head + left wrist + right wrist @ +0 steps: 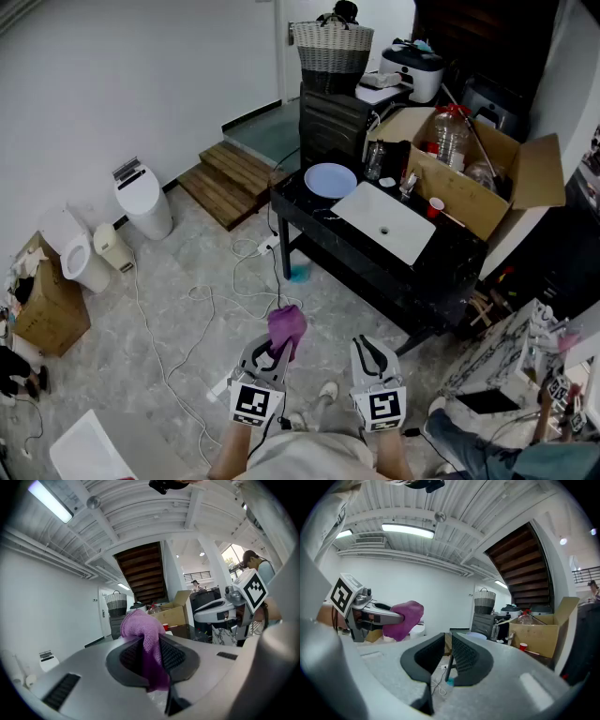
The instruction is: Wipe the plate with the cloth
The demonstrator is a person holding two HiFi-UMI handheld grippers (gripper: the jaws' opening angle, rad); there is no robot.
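Observation:
A pale blue plate (330, 180) lies on the far left corner of a black table (309, 220), well ahead of both grippers. My left gripper (278, 349) is shut on a purple cloth (287, 326), which bunches up above its tips. In the left gripper view the cloth (140, 626) fills the space between the dark pads (174, 657). To its right my right gripper (368, 345) is held at the same height, shut with nothing in it. In the right gripper view the cloth (403, 614) shows at left and the plate (479, 635) is small and far off.
A white rectangular basin (384, 223) sits on the table beside the plate, with a red cup (435, 206) and an open cardboard box (473, 173) behind it. White cables (202, 309) trail over the floor. A wicker basket (332, 45), wooden steps (225, 178) and a white bin (142, 199) stand further off.

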